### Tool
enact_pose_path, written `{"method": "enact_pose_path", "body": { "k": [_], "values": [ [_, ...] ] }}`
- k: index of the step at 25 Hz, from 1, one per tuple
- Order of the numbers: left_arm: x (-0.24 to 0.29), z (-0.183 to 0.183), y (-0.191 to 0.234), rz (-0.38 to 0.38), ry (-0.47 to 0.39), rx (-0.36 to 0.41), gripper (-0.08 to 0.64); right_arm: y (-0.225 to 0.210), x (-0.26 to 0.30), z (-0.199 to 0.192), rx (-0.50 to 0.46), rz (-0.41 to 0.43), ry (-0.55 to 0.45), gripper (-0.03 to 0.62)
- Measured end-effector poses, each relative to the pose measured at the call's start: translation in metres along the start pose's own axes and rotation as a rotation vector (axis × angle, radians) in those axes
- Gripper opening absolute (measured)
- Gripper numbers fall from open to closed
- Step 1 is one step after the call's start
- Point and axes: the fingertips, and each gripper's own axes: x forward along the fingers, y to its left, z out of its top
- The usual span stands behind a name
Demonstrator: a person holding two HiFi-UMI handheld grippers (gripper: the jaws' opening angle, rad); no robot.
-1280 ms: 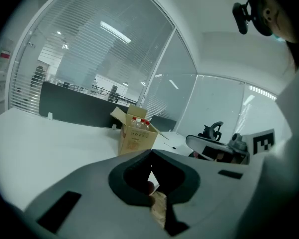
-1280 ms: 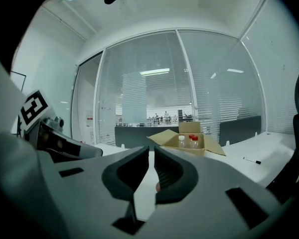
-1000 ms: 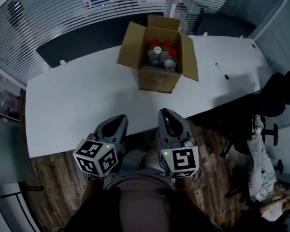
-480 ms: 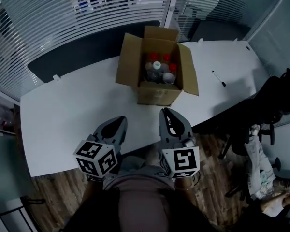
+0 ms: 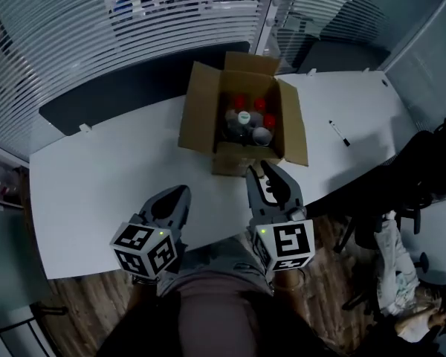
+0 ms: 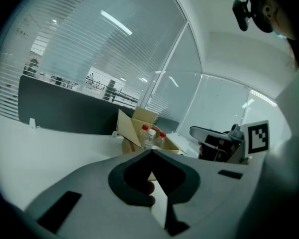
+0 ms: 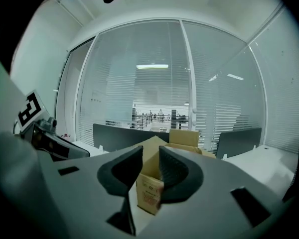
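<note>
An open cardboard box [image 5: 201, 114] stands on the white table [image 5: 97, 177], with several clear bottles [image 5: 245, 121] upright inside, most red-capped. My right gripper [image 5: 260, 168] hovers just short of the box's near side, jaws open by a narrow gap with nothing between them. In the right gripper view that gripper [image 7: 150, 151] frames the box's front corner [image 7: 149, 195]. My left gripper [image 5: 184, 190] hangs over the table's near edge, left of the box. In the left gripper view it [image 6: 152, 152] is shut and empty, with the box [image 6: 132, 133] and bottles [image 6: 150, 134] beyond.
A black marker pen [image 5: 340, 133] lies on the table right of the box. A dark divider screen [image 5: 119, 88] runs along the table's far edge. Office chairs [image 5: 424, 162] stand at the right, over wooden floor [image 5: 82, 311]. Glass walls with blinds are behind.
Both grippers have moved forward toward the box, the right one further, nearly reaching its near side. The right jaws have parted a little. The left jaws stay shut.
</note>
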Motion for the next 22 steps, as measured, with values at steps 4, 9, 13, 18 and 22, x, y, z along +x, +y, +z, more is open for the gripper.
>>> {"method": "enact_pose_path", "body": {
  "k": [4,9,13,18,22],
  "values": [
    [0.012,0.008,0.011,0.045,-0.009,-0.014,0.009,-0.012,0.023,0.004,-0.004,0.03,0.009,0.103],
    [0.026,0.018,0.02,0.084,-0.02,-0.02,0.009,-0.027,0.054,0.001,-0.033,0.065,0.056,0.145],
    [0.034,0.02,0.025,0.118,-0.017,-0.031,0.009,-0.038,0.076,-0.003,-0.059,0.087,0.105,0.169],
    [0.04,0.018,0.031,0.149,-0.005,-0.047,0.009,-0.047,0.102,-0.007,-0.094,0.097,0.147,0.17],
    [0.047,0.016,0.036,0.165,0.013,-0.057,0.009,-0.051,0.123,-0.009,-0.093,0.117,0.193,0.178]
  ]
}}
